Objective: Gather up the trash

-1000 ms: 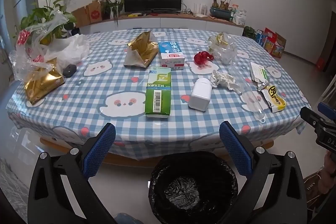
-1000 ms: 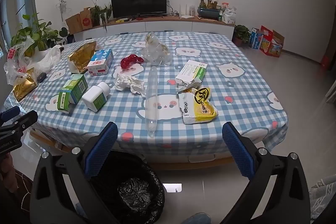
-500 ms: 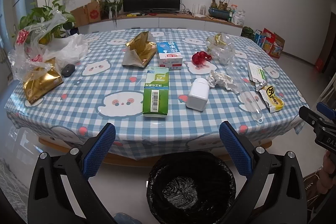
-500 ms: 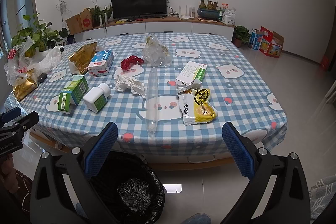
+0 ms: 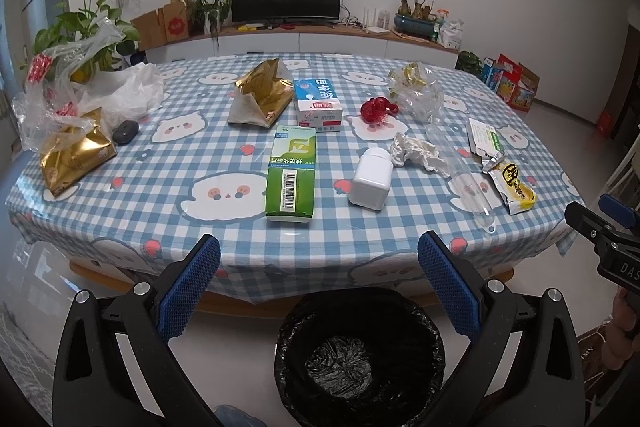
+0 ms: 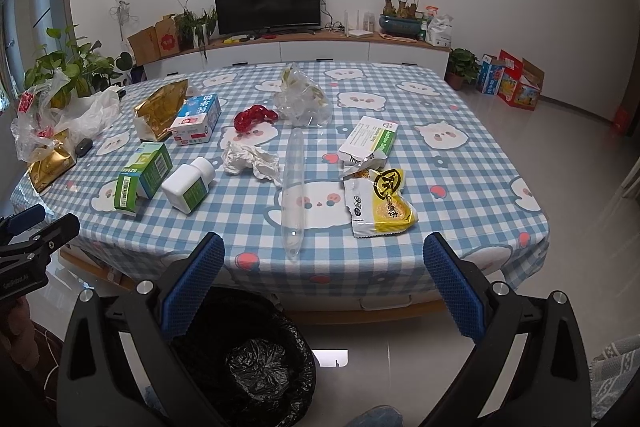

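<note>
- The left gripper (image 5: 319, 275) hangs short of the near edge of the table, jaws spread wide, nothing between its blue pads.
- The right gripper (image 6: 323, 277) is likewise wide apart and empty, off the same near edge.
- A round bin lined with a black plastic bag (image 5: 360, 355) stands on the floor below the near edge.
- On the blue-and-white checked tablecloth (image 5: 160, 163), a green and white carton (image 5: 291, 175) lies flat near the near edge, a white square plastic bottle (image 5: 371, 179) just beside it.
- Crumpled white paper (image 6: 250, 161) lies mid-table, beside a long clear plastic tube (image 6: 295, 193).
- A yellow and white snack wrapper (image 6: 378, 205) lies toward the right edge, touching an opened white and green box (image 6: 370, 143).
- A blue and white milk carton (image 5: 318, 105) and a gold foil bag (image 5: 262, 99) sit further back.
</note>
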The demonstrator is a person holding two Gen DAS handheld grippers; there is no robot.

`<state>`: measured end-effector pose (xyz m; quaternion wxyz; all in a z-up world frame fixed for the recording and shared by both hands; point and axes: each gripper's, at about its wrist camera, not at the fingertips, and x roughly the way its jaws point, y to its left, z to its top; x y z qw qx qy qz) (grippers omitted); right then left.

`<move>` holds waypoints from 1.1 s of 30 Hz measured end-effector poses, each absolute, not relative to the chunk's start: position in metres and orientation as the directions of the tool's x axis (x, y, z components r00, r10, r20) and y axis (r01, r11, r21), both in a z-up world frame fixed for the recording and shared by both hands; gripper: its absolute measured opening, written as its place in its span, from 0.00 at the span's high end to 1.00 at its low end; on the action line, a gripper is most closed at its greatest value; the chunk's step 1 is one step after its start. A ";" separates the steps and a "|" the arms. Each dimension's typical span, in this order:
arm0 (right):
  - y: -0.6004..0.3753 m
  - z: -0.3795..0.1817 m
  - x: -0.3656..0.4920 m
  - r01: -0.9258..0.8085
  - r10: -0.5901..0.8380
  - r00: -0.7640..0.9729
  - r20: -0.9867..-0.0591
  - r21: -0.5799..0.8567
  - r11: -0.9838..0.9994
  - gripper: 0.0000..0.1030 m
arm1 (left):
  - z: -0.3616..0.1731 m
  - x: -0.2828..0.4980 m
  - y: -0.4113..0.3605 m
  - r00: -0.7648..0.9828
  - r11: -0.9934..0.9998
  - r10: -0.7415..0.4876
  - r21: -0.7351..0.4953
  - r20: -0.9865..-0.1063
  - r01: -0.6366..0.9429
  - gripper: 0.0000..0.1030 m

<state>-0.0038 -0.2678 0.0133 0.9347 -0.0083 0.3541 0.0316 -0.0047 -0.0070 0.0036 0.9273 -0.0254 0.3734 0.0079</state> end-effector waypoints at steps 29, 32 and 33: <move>-0.268 0.013 -0.004 -0.067 0.056 0.746 -0.663 0.008 0.998 0.07 | 0.004 -0.005 -0.003 0.718 0.999 0.000 -0.039 -0.696 -0.038 0.06; -0.268 0.013 -0.004 -0.068 0.057 0.746 -0.663 0.009 0.998 0.07 | 0.004 -0.005 -0.002 0.718 0.999 0.000 -0.039 -0.696 -0.038 0.06; -0.267 0.014 -0.004 -0.068 0.057 0.746 -0.663 0.009 0.998 0.07 | 0.004 -0.005 -0.003 0.718 0.999 0.000 -0.039 -0.696 -0.038 0.06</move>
